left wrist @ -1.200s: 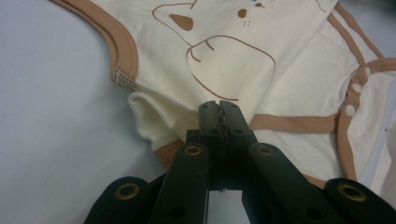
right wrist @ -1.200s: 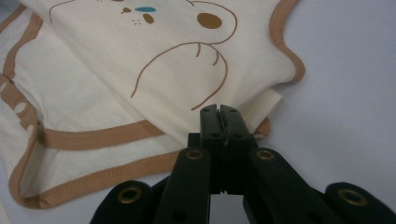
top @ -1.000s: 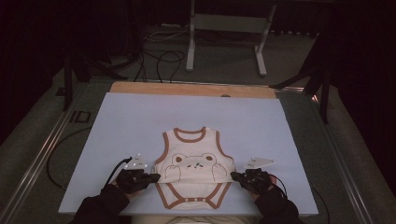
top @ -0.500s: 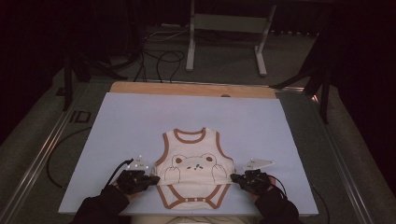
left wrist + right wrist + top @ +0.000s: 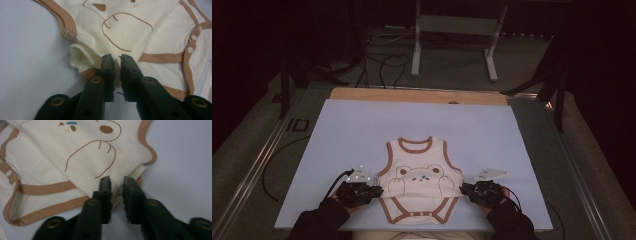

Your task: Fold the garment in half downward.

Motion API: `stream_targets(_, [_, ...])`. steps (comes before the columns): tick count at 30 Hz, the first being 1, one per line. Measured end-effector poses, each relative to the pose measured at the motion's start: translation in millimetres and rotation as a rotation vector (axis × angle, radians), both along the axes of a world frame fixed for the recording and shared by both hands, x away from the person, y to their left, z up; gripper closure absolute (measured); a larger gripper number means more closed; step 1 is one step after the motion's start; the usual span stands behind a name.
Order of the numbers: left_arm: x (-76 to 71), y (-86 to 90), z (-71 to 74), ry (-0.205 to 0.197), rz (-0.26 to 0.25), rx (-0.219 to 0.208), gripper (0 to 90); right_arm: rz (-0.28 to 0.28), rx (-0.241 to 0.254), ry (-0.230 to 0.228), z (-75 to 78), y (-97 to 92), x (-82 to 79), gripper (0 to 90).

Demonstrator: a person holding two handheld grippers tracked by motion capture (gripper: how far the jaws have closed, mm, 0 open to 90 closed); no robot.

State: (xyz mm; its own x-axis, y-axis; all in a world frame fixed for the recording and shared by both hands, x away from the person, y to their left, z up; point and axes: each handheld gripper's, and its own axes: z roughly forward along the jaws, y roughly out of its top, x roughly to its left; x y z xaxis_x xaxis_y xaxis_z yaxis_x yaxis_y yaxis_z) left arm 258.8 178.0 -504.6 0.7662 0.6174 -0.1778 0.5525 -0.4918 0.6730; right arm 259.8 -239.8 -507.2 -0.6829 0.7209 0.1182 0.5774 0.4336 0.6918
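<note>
A cream baby bodysuit (image 5: 419, 185) with brown trim and a bear print lies flat on the pale blue mat (image 5: 362, 125), its snap end nearest me. My left gripper (image 5: 374, 191) sits at its left side seam. In the left gripper view the jaws (image 5: 117, 58) stand slightly apart, with the folded edge of the bodysuit (image 5: 130, 27) in the narrow gap; they have just been opening. My right gripper (image 5: 464, 189) is at the right side seam. Its jaws (image 5: 117, 180) have also just been opening, and the bodysuit (image 5: 82, 152) edge with a small label lies between them.
The mat covers a wooden board (image 5: 412, 95) whose far strip shows. Beyond it stand a metal frame (image 5: 452, 30) and loose cables (image 5: 382, 60) on the floor. A metal rail (image 5: 257, 165) runs along the left. Dark stands flank the table.
</note>
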Motion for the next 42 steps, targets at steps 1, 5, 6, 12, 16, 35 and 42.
stream_targets(1, [-0.1,0.9,1.5,-0.008,-0.002,0.008,74.6,-0.003,0.004,-0.003,0.6,-0.1,-0.1,70.0])
stream_targets(5, [-1.2,1.7,5.5,-0.029,0.008,0.018,62.7,-0.005,0.008,-0.024,4.2,1.7,-1.8,56.9])
stream_targets(6, [-1.3,1.8,6.1,-0.027,0.006,0.011,60.2,-0.002,0.014,-0.026,5.1,2.2,-1.8,56.1])
stream_targets(12, [-0.9,1.8,9.1,-0.036,-0.008,0.028,46.5,0.001,0.014,-0.046,10.2,7.8,-3.1,43.3])
stream_targets(16, [0.2,1.2,12.3,-0.049,-0.003,0.031,36.9,0.008,0.008,-0.067,13.6,9.1,-2.4,31.6])
stream_targets(35, [7.8,2.8,28.3,-0.075,-0.100,-0.011,0.3,0.007,-0.015,-0.094,22.2,5.4,4.5,7.6])
stream_targets(42, [15.8,3.2,36.9,-0.092,-0.119,-0.018,0.3,0.039,-0.002,-0.137,32.9,11.3,11.4,7.4])
